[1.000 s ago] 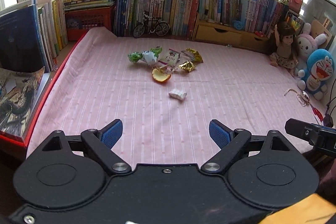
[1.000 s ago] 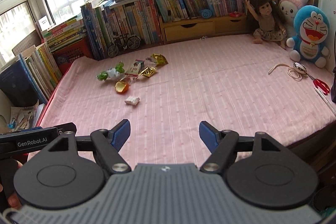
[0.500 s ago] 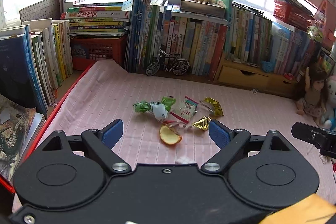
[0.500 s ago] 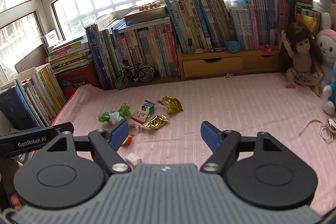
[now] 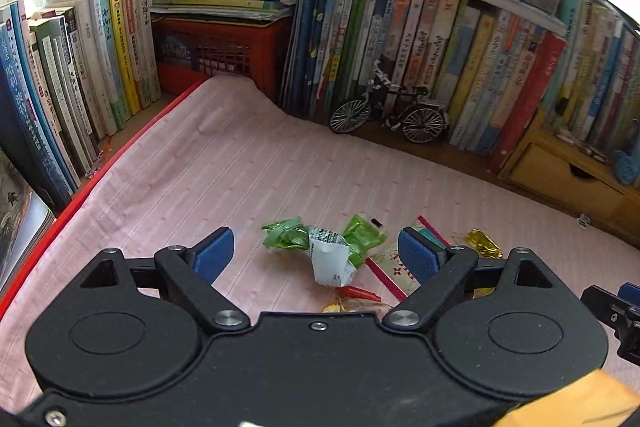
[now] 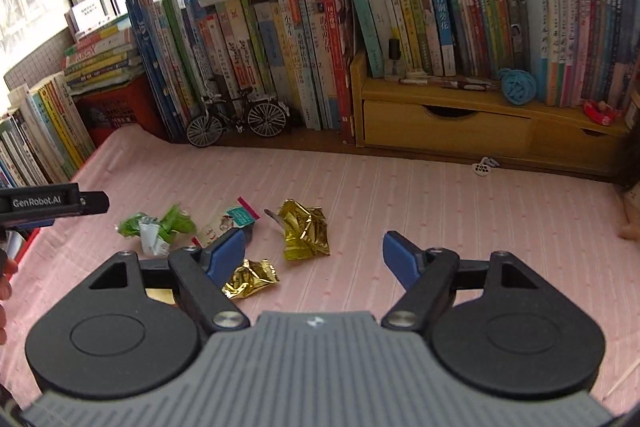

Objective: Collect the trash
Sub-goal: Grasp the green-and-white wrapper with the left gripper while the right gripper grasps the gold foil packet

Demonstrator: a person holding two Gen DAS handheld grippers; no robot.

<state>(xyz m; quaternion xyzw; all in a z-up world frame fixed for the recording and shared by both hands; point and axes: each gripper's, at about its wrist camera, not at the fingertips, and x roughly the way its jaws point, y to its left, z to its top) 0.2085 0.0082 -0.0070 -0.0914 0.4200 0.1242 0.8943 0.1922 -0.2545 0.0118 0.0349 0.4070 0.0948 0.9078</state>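
Toward the desk's back-left corner, on ribbed pink cloth [image 5: 224, 163], lie crinkled green wrappers [image 5: 286, 237] and creased gold foil [image 6: 304, 229]; both hand-held grippers, left [image 5: 316, 253] and right [image 6: 314, 253], gape wide, empty; orange scraps [image 5: 356, 293] sit half hidden
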